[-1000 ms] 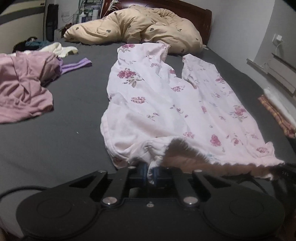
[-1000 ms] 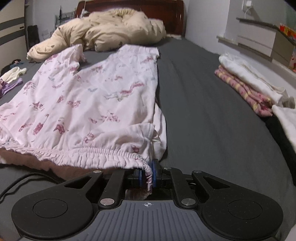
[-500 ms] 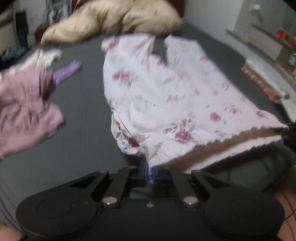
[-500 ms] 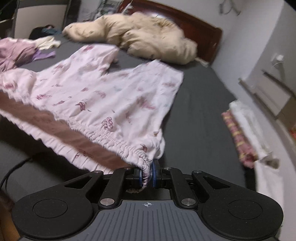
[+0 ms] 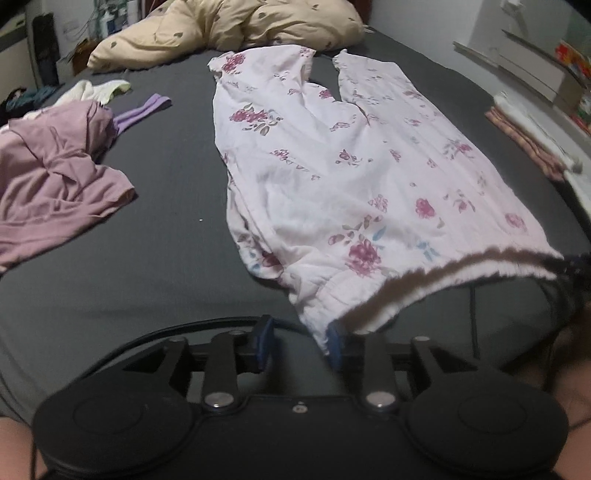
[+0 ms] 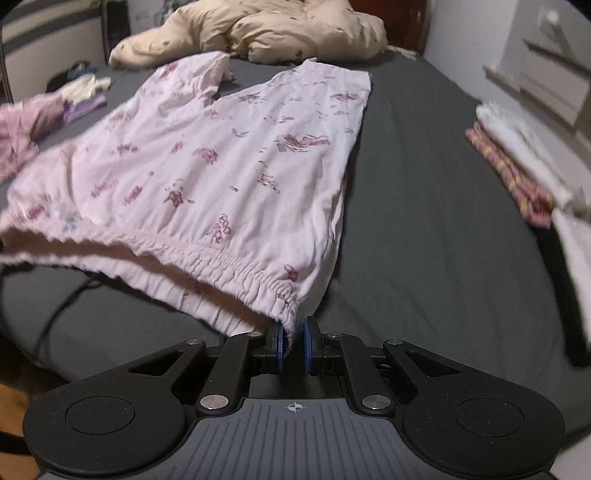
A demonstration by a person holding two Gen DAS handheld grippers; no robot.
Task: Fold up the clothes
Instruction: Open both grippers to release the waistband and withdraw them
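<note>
Floral pyjama trousers (image 5: 354, 177) are lying spread along the dark grey bed (image 5: 159, 258), legs pointing toward the beige duvet (image 5: 236, 26) bunched at the headboard, with the gathered waistband lifted off the sheet at the near edge.

The left gripper (image 5: 301, 345) is opening: its blue fingers (image 5: 265, 341) are standing apart, and the waistband's left corner is hanging between them, brushing only the right-hand pad, no longer pinched.

The right gripper (image 6: 293, 349) is clenching the waistband's right corner (image 6: 290, 314), the fabric squeezed between its two blue pads and the elastic edge stretching away to the left, raised above the bed.

To the left of the trousers, well apart, a crumpled mauve garment (image 5: 55, 177) is lying beside a purple strap top (image 5: 144, 110) and a cream item (image 5: 99, 90). Along the bed's right edge a folded striped cloth (image 6: 509, 173) and a folded white cloth (image 6: 517, 136) are sitting together.
</note>
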